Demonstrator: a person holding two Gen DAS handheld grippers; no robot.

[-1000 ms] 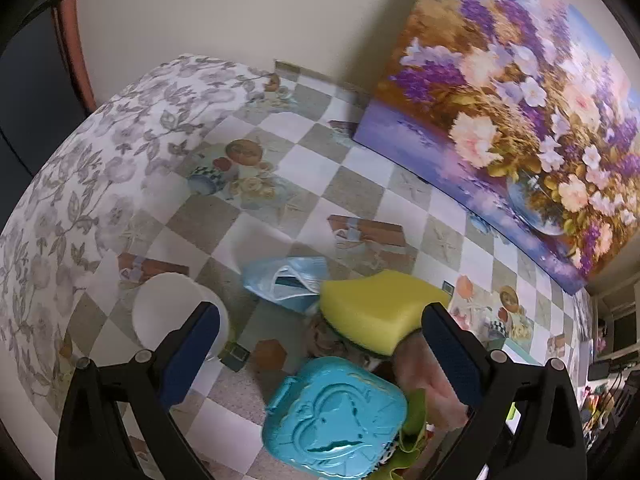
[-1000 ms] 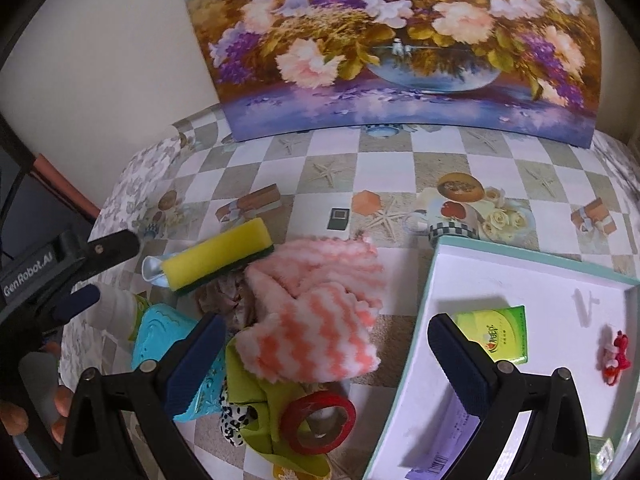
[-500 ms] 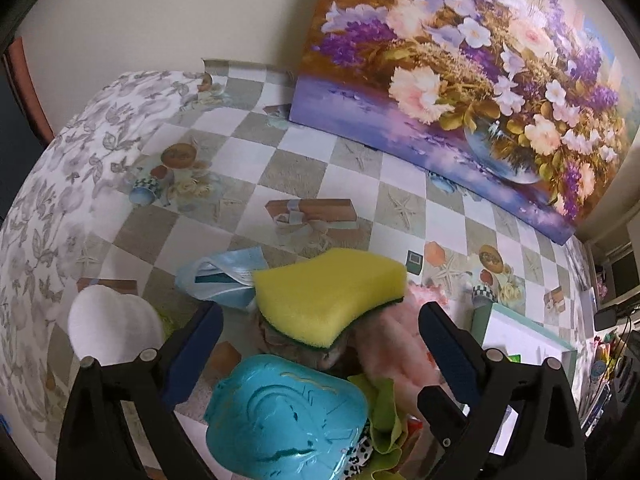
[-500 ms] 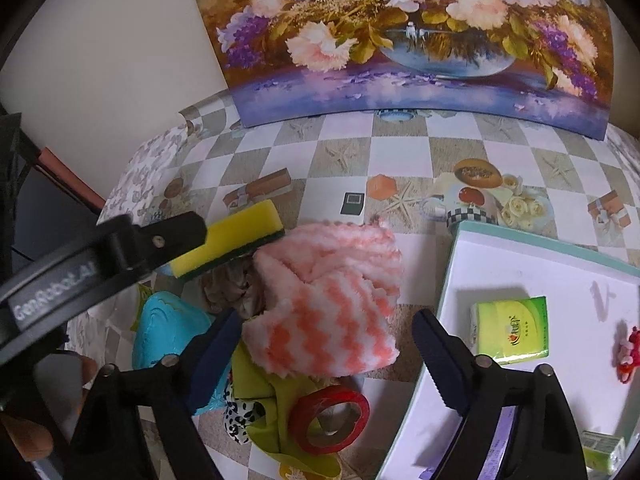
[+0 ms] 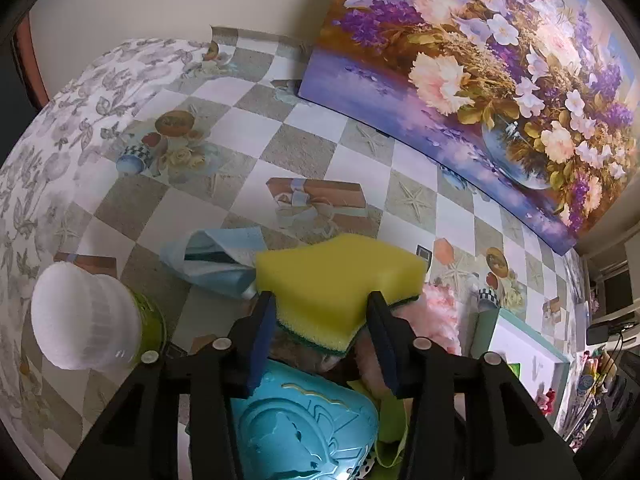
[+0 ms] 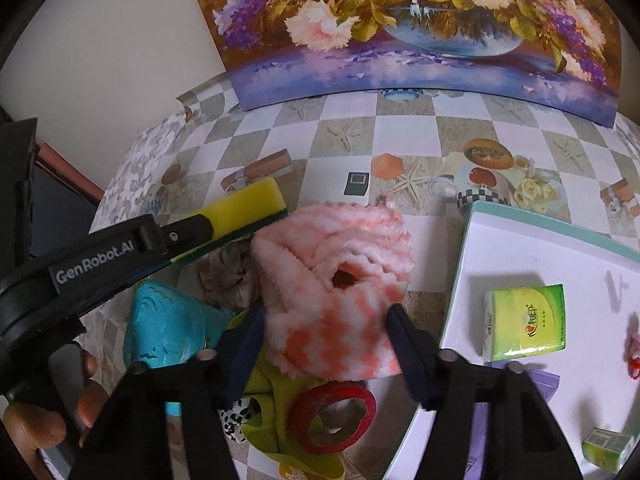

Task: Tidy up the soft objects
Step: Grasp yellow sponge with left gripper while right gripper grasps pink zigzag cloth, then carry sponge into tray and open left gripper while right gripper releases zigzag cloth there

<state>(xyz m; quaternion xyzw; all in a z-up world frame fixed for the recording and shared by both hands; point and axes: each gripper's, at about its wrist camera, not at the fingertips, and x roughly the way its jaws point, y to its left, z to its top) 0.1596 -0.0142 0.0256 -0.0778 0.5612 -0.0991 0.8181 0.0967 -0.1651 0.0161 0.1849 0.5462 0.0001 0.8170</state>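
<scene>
Yellow foam bulges between the fingers of the left gripper (image 5: pixel 322 322), which are pinched onto a sponge (image 5: pixel 340 280) with a dark green underside, held above the clutter. The right gripper (image 6: pixel 326 332) has its fingers closed against both sides of a fluffy pink-and-white cloth (image 6: pixel 334 280). Below the left fingers lies a turquoise heart-embossed case (image 5: pixel 304 428); ahead and to their left sits a pale blue pouch (image 5: pixel 216 256). Under the right fingers rests a red tape ring (image 6: pixel 332 416); to their right, a white tray (image 6: pixel 532 256) carries a green tissue pack (image 6: pixel 524 322). All sit on a checkered desk (image 5: pixel 304 148).
</scene>
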